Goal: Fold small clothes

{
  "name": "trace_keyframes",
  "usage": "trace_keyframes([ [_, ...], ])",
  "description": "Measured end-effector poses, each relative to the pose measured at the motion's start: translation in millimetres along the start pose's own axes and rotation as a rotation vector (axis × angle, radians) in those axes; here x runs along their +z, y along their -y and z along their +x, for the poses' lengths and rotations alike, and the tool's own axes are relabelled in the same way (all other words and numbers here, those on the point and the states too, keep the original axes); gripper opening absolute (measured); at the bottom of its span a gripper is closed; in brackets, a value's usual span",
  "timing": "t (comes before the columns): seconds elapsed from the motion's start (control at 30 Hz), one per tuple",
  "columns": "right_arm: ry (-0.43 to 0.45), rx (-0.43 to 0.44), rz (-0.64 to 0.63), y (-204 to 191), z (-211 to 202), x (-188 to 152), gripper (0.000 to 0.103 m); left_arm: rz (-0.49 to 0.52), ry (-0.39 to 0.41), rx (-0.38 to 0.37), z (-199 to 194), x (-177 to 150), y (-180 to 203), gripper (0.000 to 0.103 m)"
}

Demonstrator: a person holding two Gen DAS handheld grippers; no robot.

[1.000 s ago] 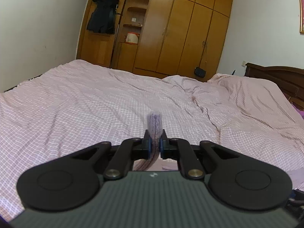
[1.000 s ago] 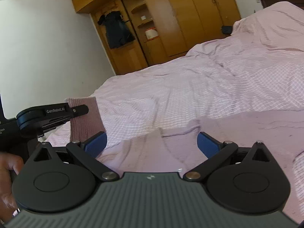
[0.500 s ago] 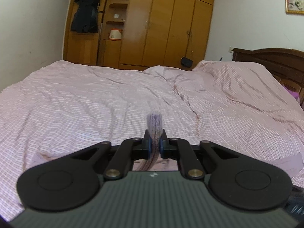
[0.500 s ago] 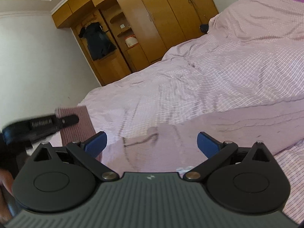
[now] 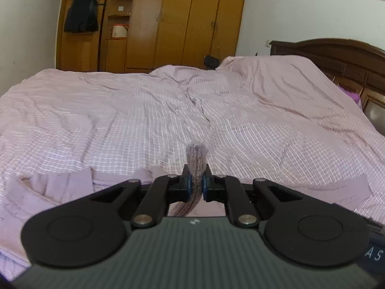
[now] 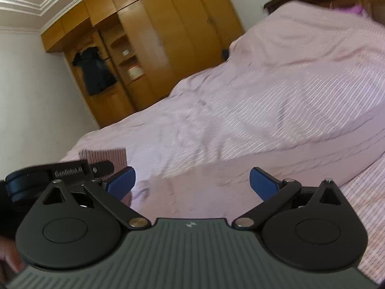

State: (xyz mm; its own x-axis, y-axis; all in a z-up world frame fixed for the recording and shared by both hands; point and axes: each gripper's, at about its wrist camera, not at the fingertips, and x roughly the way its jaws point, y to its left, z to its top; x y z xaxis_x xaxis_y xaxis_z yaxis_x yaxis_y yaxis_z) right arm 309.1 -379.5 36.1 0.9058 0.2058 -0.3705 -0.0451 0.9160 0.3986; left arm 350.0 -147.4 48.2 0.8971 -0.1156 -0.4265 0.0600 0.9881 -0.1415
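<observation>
Wooden wardrobe (image 5: 182, 21) behind pink checked bed (image 5: 120, 120), left gripper (image 5: 195, 185) clamped on mauve garment (image 5: 196, 159), right gripper (image 6: 192, 183) fingers apart

A home bedroom: a wide bed (image 5: 144, 110), wooden wardrobes (image 5: 182, 19), probably a carved headboard (image 5: 336, 55).

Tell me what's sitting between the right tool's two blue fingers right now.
Nothing is gripped: the right tool stands open, and in the right wrist view only the flat mauve garment lying on the bed shows through the gap.
</observation>
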Motion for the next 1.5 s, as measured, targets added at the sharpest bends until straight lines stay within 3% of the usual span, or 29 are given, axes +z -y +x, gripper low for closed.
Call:
trace_keyframes([
  [0.1,-0.012,-0.027,0.009,4.3,6.5,0.7,0.103,-0.044,-0.025,-0.009,9.5,-8.2,-0.5,0.010],
  [0.33,0.012,-0.084,0.067,25.5,7.6,9.0,0.103,-0.044,-0.055,-0.015,33.9,-23.9,7.6,0.010],
  [0.5,-0.015,-0.094,0.121,39.3,13.1,14.9,0.103,-0.016,-0.119,-0.036,55.9,-50.2,23.5,0.013],
  [0.63,-0.017,-0.099,0.106,42.1,14.0,16.8,0.103,-0.041,-0.171,-0.100,60.6,-63.6,33.9,0.025],
  [0.8,-0.036,-0.106,0.101,42.9,12.3,15.0,0.103,-0.030,-0.158,-0.140,54.5,-58.5,47.8,0.028],
  [0.9,-0.032,-0.104,0.112,44.5,9.8,15.2,0.103,0.000,-0.138,-0.116,45.4,-49.7,42.1,0.043],
  [1.03,-0.057,-0.084,0.129,45.4,12.3,12.9,0.103,0.030,-0.120,-0.063,25.1,-38.7,8.6,0.047],
  [1.23,-0.197,0.014,0.139,28.8,28.6,-3.0,0.102,0.029,-0.114,0.086,-26.5,-38.1,-89.1,0.047],
  [1.33,-0.268,0.044,0.106,11.0,35.7,-12.6,0.088,0.032,-0.160,0.151,-43.9,-43.0,-146.9,0.047],
  [1.43,-0.303,0.027,-0.050,-13.6,38.9,-30.6,0.077,0.039,-0.153,0.231,-64.3,-50.1,-191.5,0.047],
  [1.5,-0.332,0.024,-0.112,-25.7,42.0,-41.2,0.069,0.005,-0.139,0.243,-77.7,-55.0,-221.2,0.047],
])
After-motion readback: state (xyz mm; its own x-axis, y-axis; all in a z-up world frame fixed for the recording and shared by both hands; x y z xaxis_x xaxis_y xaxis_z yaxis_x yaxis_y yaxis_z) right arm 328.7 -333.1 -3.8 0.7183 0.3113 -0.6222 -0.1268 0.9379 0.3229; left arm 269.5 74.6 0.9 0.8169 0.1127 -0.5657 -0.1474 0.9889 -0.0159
